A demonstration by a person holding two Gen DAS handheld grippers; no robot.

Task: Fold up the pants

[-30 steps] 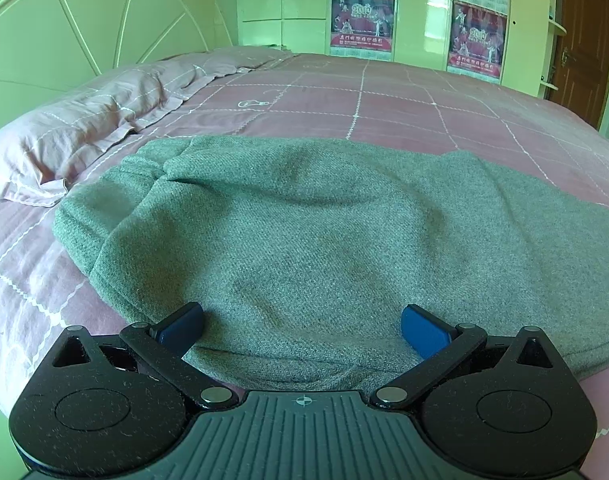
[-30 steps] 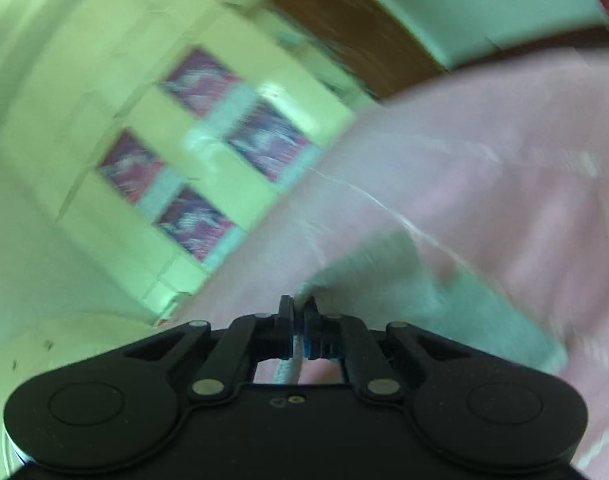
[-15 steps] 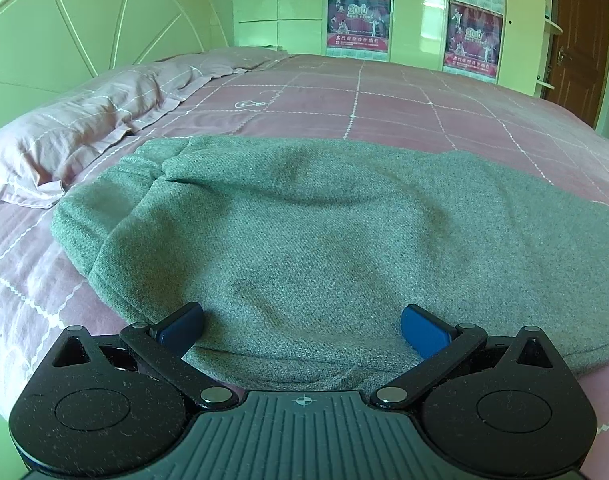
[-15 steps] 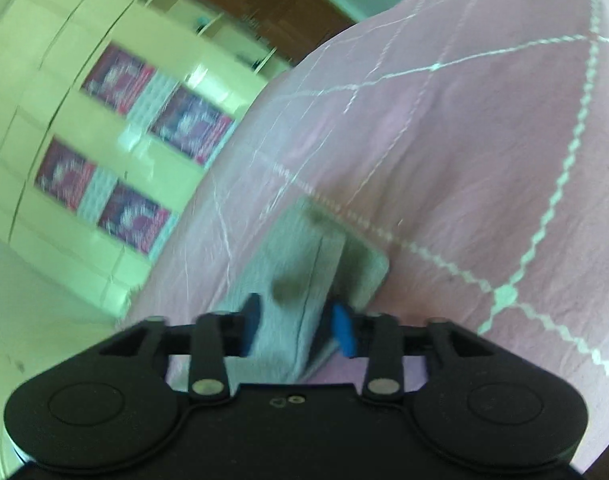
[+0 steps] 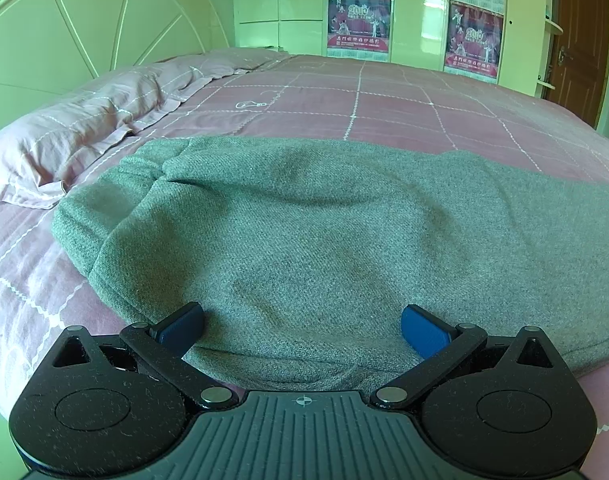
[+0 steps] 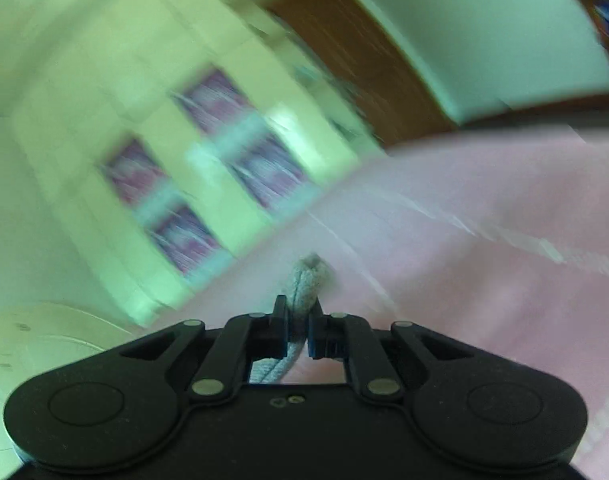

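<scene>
Pants [image 5: 344, 240], soft and gray-green, lie spread flat on the bed [image 5: 384, 104], with their near edge just in front of the left gripper [image 5: 302, 326]. Its jaws are spread wide, one on each side of that near edge, and they do not press on the cloth. The right gripper [image 6: 297, 330] has its jaws pressed together on a thin bunch of gray cloth, which is probably one end of the pants, though that view is very blurry.

Here is what could go wrong. The right gripper only pinches a small bit, so a quick pull could make the cloth slip out. Then the end would drop back on the bed in a messy heap. The left jaws hold nothing, so the pants near them could slide along when the other end is pulled. The fold would then come out crooked. Pulling too hard could also drag the bed sheet into bumps under the pants.

The bed is big, with a pink sheet marked in white squares. A pink pillow [image 5: 64, 136] lies left of the pants. Behind the pillow stands a pale round headboard [image 5: 84, 32]. Past the pants, on the far wall, is a light cupboard [image 5: 280, 0] with red posters [image 5: 358, 18]. A brown door [image 5: 580, 40] is right of the cupboard.
</scene>
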